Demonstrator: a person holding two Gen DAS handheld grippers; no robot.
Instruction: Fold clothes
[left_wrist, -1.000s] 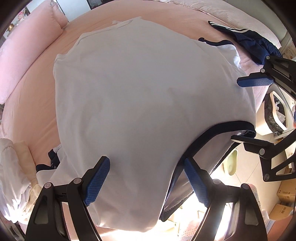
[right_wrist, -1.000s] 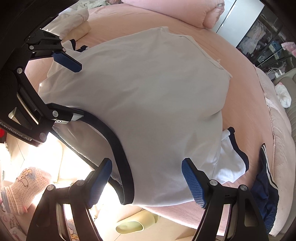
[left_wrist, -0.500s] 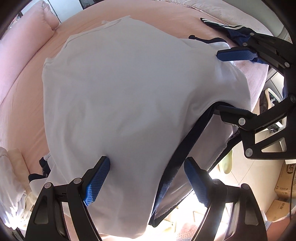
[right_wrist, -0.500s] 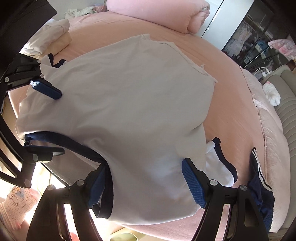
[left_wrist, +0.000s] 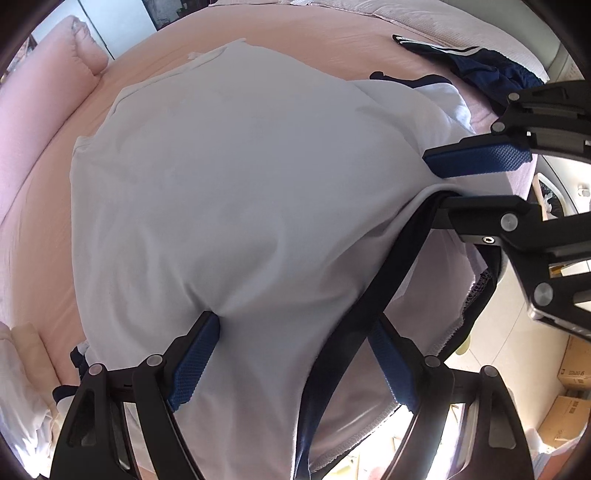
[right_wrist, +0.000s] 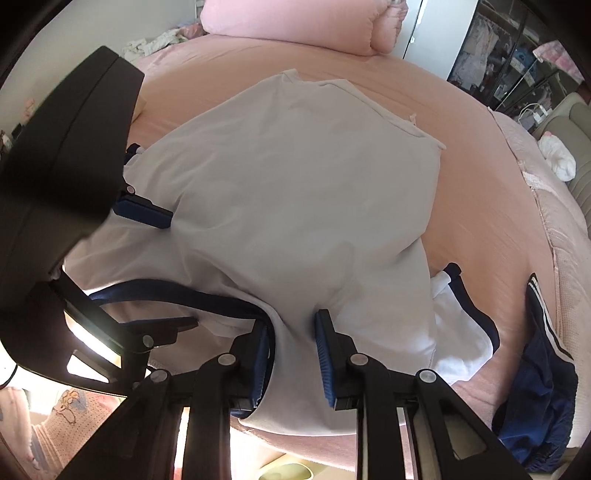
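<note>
Two grippers: both are at the near edge of the white shirt, which lies spread on the pink bed with its navy collar band hanging toward you over the bed edge.
Right gripper: your jaws are closing, with a fold of white cloth between the pads beside the collar band; the blue pads look pressed into it.
Left gripper: your jaws stand wide and are easing in, straddling cloth and collar band; one pad dents the fabric, but nothing is pinched yet.
Risk, uneven hold: if you lift now, only the right side comes up, and the shirt would likely twist and drag across the bed.
Risk, wrong layer: the left jaws span both the band and the white body, so closing there may grab a thick bunch or only the band, skewing the fold line.
Risk, snagging neighbours: white shorts with navy trim lie touching the shirt's right side, with a navy garment just beyond; a sweep that way could pull them along.
Risk, slipping off: much of the collar end overhangs the edge, so a loose pinch may let the shirt slide to the floor.
</note>
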